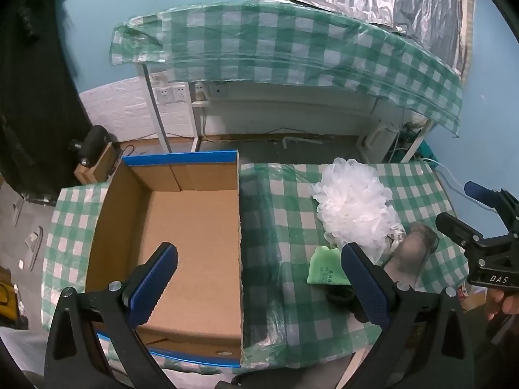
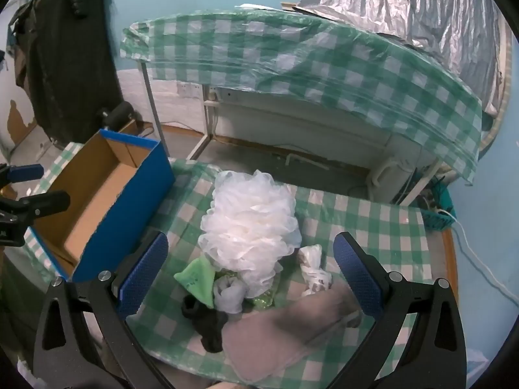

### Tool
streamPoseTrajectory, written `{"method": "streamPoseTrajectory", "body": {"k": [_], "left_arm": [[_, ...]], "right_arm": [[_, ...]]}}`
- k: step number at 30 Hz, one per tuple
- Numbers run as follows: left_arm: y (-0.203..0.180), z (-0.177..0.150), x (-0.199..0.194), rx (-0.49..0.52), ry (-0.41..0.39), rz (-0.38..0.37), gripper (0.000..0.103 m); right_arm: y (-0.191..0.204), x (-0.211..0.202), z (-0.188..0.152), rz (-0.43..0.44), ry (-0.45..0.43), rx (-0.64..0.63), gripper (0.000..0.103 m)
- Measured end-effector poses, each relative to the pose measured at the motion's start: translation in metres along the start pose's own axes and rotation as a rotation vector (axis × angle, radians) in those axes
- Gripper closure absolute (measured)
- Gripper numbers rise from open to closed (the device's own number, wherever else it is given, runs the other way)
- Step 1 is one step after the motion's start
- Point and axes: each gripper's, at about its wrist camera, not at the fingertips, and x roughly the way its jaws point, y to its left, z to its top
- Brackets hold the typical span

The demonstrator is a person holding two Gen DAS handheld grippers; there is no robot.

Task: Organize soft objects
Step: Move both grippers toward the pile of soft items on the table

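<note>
Hovering over the near edge of the tabletop (image 2: pixel 382 227), both tongs are spread wide with nothing in them. The right tongs (image 2: pixel 251 278) point at the pile of soft stuff: a big white mesh bath pouf (image 2: pixel 251 223) sits just past the blue fingertips (image 2: pixel 142 275), with a green cloth (image 2: pixel 198 278), a knotted white plastic bag (image 2: pixel 313 270), a black sock (image 2: pixel 207 324) and a pinkish-grey cloth (image 2: pixel 279 334) crowded at its near side, all between the fingers in that view. The left tongs (image 1: pixel 259 287) hang more to the left, one finger over the open cardboard box (image 1: pixel 191 236), the other near the pile. That box has blue outer walls, sits left of the pile and looks bare inside. Nothing stands between the pile and the box except its right wall. A green-and-white checked plastic cover lies on the tabletop. Further back there's another checked-covered table (image 2: pixel 292 61), silver sheeting (image 2: pixel 405 9), a blue wall and a dark jacket (image 2: pixel 61 48) hanging on the left.
</note>
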Motion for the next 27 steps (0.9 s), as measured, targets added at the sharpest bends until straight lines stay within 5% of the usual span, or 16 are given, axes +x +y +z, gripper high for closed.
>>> {"method": "streamPoseTrajectory", "body": {"k": [27], "left_arm": [[-0.0058,-0.0006,-0.0004,0.006,-0.001,0.004,0.001]], "right_arm": [[-0.0006,0.0009,-0.0001,-0.001,0.005,0.0,0.002]]}}
